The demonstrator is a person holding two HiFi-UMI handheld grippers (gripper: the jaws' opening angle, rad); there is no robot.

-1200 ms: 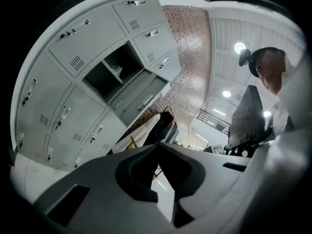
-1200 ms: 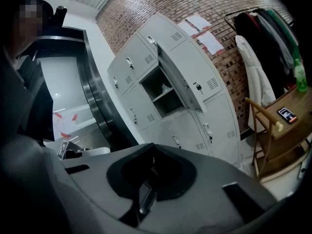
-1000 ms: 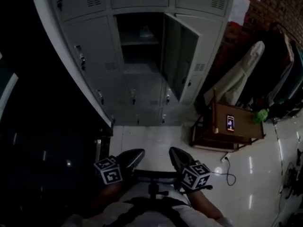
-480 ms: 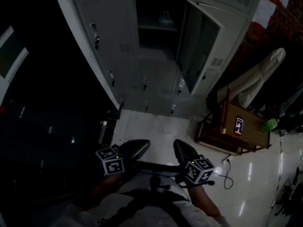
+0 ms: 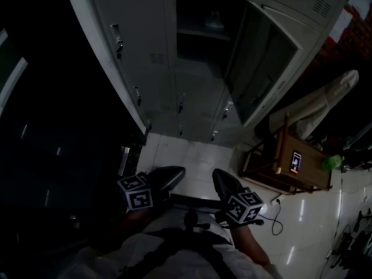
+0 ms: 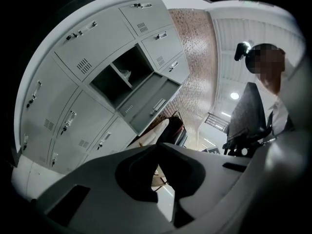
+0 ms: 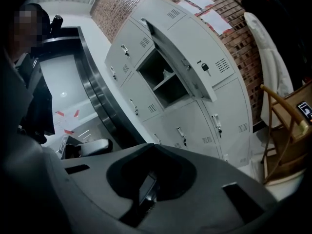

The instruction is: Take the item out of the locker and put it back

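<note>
Two grippers sit low at 6 o'clock in the head view, side by side just ahead of the person's body and well short of the lockers. The left gripper (image 5: 174, 173) is clenched: its own view shows the jaws meeting tip to tip with nothing between them. Same story on the right gripper (image 5: 220, 179), jaws pressed together and empty.

Beyond them, glossy pale floor tiles (image 5: 186, 156) run up to the foot of the lockers. Out at 3 o'clock a black cable (image 5: 280, 217) loops across the floor. Just past it stands a wooden chair (image 5: 302, 176) with a phone (image 5: 295, 162) lying on the seat, screen lit. At 2 o'clock, behind the chair, a white garment (image 5: 317, 106) hangs.

Up at 12 o'clock is the grey locker bank (image 5: 139, 39). One compartment (image 5: 197, 51) is open, its door (image 5: 264, 63) swung out to the right. A shelf (image 5: 200, 34) splits the compartment, and the item (image 5: 214, 21), small and pale, rests on that shelf, well apart from both grippers. What it is cannot be made out.
</note>
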